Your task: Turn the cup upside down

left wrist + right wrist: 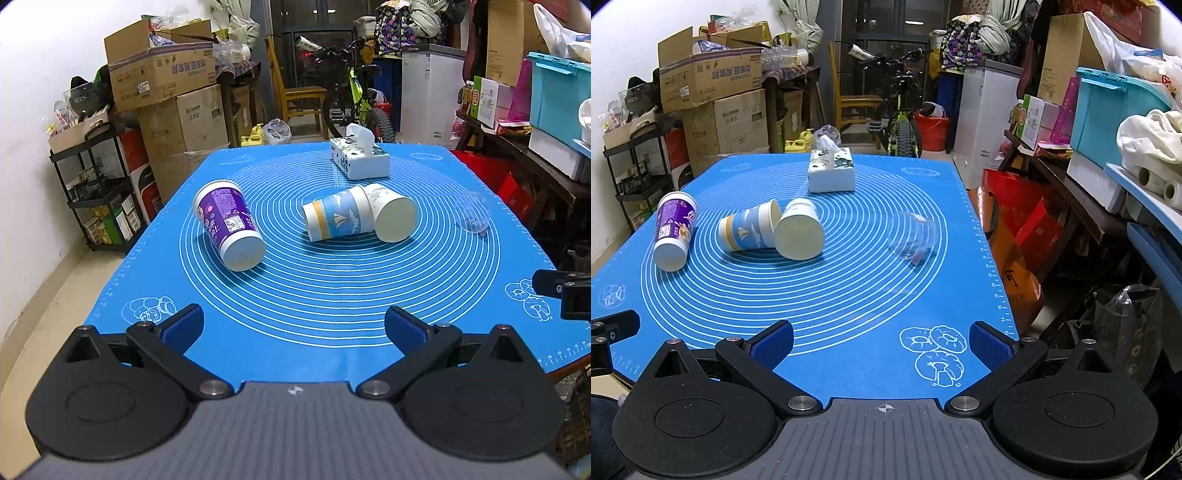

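Blue mat (332, 295) covers the surface; both claws, left (294, 326) and right (881, 341), gape empty at its near edge. Purple cup (229, 225) lies on its side mid-left (base toward camera, mouth away)

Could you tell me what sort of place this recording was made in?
Probably a cluttered storage room in a home. Stacked cardboard boxes, a parked bicycle and a small white freezer crowd around a table under a blue baking mat where paper cups lie.

Three paper cups (360, 214) lie sideways on blue mat (314, 295).
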